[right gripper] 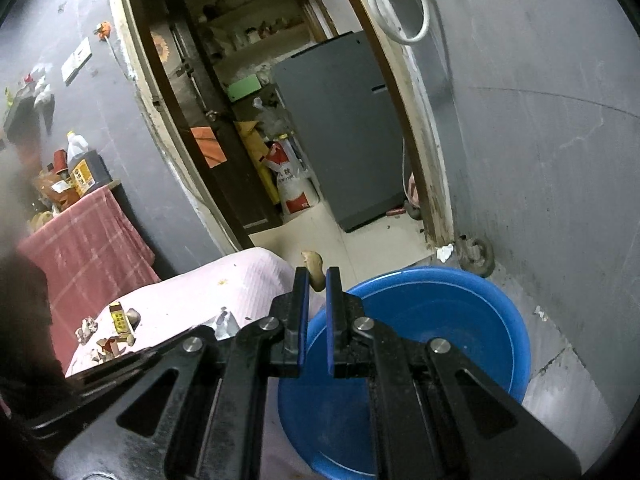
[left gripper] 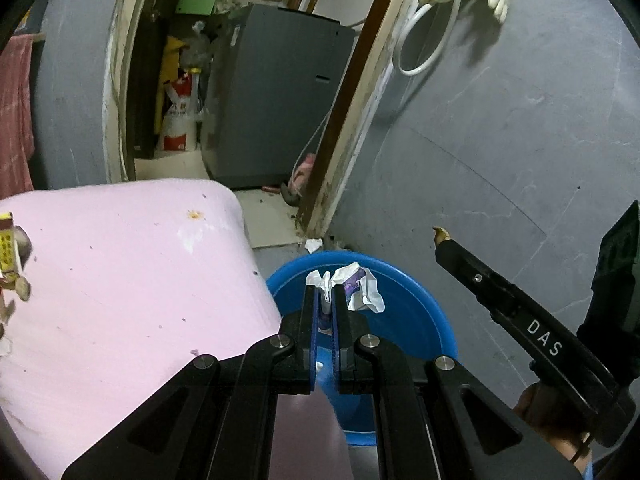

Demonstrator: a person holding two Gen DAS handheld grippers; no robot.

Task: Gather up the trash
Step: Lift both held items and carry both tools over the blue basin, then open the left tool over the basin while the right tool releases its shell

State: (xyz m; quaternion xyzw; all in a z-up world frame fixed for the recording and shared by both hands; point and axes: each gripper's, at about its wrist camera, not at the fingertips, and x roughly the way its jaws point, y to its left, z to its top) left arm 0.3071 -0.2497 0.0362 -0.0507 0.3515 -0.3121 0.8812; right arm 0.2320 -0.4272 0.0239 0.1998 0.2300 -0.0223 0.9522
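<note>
Left gripper [left gripper: 326,294] clenched on a crumpled white wrapper [left gripper: 358,288], held over the blue basin [left gripper: 416,312] beside the pink-covered table [left gripper: 120,280]. Right gripper [right gripper: 318,280] pinches a tan peel scrap [right gripper: 314,266] near the basin's [right gripper: 480,320] rim. More litter [right gripper: 110,330] lies on the table [right gripper: 248,280].

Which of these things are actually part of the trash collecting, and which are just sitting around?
Part of the job:
- crumpled wrapper, clamped in the left hand-held gripper
- brown scrap, pinched in the right hand-held gripper
- blue basin below them
- scraps left on the pink surface

Just lying about:
- grey appliance
- white hose
- sack
- bottles
</note>
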